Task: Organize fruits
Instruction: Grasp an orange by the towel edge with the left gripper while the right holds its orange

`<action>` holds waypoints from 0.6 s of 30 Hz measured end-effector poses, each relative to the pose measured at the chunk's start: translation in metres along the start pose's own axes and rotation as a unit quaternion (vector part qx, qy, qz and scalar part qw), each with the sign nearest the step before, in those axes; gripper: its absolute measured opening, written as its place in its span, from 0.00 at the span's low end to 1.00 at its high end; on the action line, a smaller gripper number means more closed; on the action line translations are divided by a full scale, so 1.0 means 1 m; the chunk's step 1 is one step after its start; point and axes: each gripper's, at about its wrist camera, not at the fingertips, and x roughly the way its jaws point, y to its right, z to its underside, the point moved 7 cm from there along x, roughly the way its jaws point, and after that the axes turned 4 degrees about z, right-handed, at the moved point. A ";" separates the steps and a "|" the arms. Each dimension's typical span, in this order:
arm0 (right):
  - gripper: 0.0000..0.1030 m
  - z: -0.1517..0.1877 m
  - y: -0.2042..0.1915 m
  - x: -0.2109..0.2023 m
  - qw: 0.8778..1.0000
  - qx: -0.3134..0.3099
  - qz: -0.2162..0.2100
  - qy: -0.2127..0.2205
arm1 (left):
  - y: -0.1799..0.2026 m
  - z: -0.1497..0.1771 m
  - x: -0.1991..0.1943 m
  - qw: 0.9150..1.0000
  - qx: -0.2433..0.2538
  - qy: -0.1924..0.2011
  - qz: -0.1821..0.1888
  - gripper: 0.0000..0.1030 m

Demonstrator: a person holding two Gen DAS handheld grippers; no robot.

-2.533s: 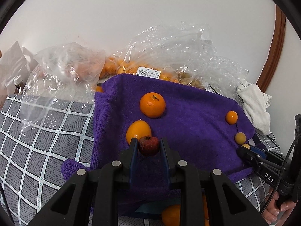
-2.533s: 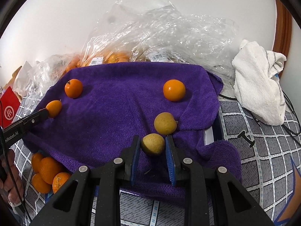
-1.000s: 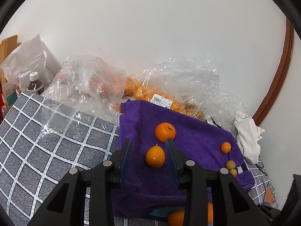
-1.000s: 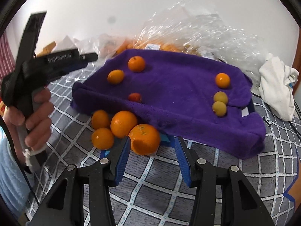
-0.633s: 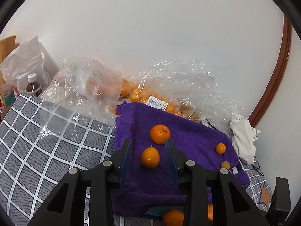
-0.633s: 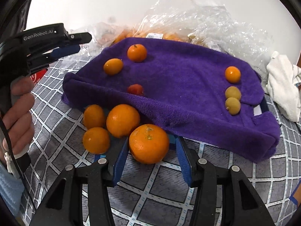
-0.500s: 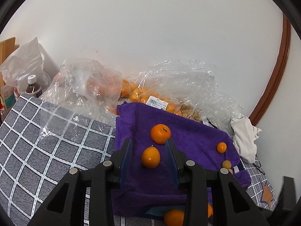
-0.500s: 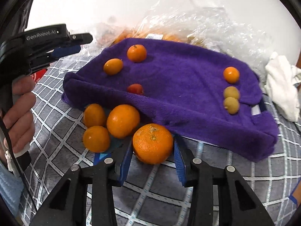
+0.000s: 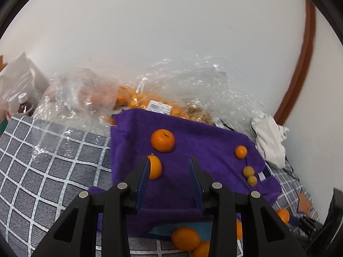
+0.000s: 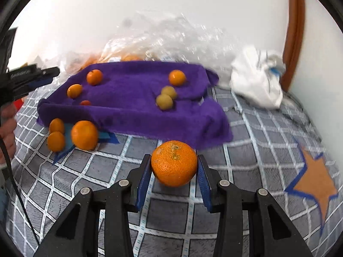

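My right gripper [image 10: 174, 167] is shut on a large orange [image 10: 174, 163] and holds it above the checked cloth, in front of the purple towel [image 10: 133, 98]. On the towel lie a mandarin [image 10: 94, 77], an oval orange fruit [image 10: 74, 91], a small red fruit [image 10: 85, 102], a small orange [image 10: 177, 77] and two yellow-green fruits [image 10: 166, 97]. Three oranges [image 10: 84, 135] sit at the towel's front left. My left gripper [image 9: 169, 172] is open and empty above the towel [image 9: 203, 150], its left finger beside the oval orange fruit [image 9: 154, 167]; the mandarin [image 9: 162, 140] lies beyond.
Clear plastic bags of fruit [image 9: 171, 98] line the wall behind the towel. A white rag [image 10: 257, 81] lies at the right. A bottle [image 9: 23, 105] stands at the far left. An orange star [image 10: 313, 184] is marked on the checked cloth [image 10: 257, 132].
My right gripper closed on the large orange and carried it to the right, away from the other oranges. My left gripper shifted slightly right over the towel, still open.
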 end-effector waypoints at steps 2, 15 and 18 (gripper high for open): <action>0.40 -0.001 0.008 0.000 1.000 0.022 -0.007 0.002 | 0.006 0.003 0.000 1.000 0.004 -0.007 0.014 0.34; 0.40 0.006 0.029 0.007 0.996 0.087 -0.004 -0.015 | 0.040 0.016 -0.014 0.995 0.065 -0.056 0.043 0.34; 0.40 0.006 0.028 0.007 0.996 0.083 -0.008 -0.017 | 0.039 0.035 -0.020 0.993 0.044 -0.090 0.063 0.34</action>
